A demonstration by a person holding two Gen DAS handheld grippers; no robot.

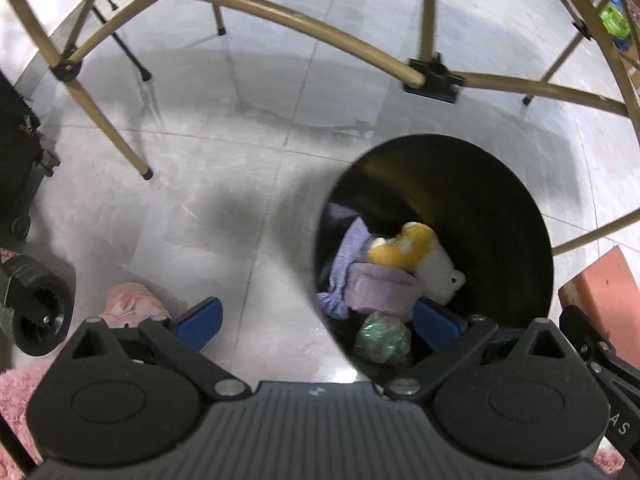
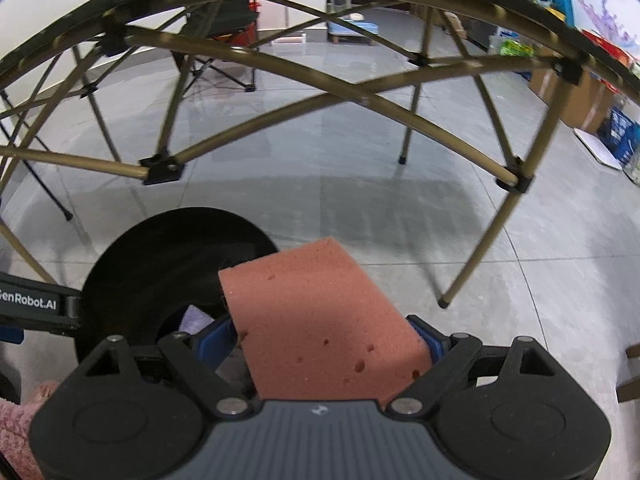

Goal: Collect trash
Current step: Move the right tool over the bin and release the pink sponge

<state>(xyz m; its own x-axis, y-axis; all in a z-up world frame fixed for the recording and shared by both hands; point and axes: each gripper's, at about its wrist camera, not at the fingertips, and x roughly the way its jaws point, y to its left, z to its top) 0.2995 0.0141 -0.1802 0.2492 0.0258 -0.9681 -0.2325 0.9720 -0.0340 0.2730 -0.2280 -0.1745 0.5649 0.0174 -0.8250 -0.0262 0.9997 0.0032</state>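
Left wrist view. The left tongs (image 1: 320, 322) point steeply down at a grey tiled floor (image 1: 224, 184); their blue pads (image 1: 200, 322) stand wide apart with nothing between them. The right-hand pad overlaps the near rim of a black round bin (image 1: 500, 208), which stands on the floor to the right of centre. Inside the bin lie a yellow-and-white plush toy (image 1: 412, 256), a lilac cloth (image 1: 384, 292), a blue-violet knit piece (image 1: 346, 264) and a crumpled green wad (image 1: 382, 340), all packed against one another at the bottom. A corner of a pink sponge (image 1: 604, 296) shows at the right edge, just beside the bin. Gold tubular legs (image 1: 104, 120) with black joints cross the upper field. A black wheel (image 1: 40, 312) and a pink slipper (image 1: 128, 304) sit at lower left, beside pink fuzzy fabric (image 1: 20, 400).

Right wrist view. The right tongs (image 2: 332, 340) are clamped on the sponge (image 2: 320, 312), the blue pads (image 2: 214, 344) pressing its two sides; the porous block juts forward and up from the pads. The bin (image 2: 160, 264) lies to the left and below, its rim partly hidden behind the sponge, so the sponge is near the opening but not inside it. A black bar (image 2: 32, 308) with white lettering enters from the left edge, at the bin's side. The folding frame of the table (image 2: 320, 108) arches overhead, with a camp chair (image 2: 224, 40) and boxes (image 2: 576, 92) further back.
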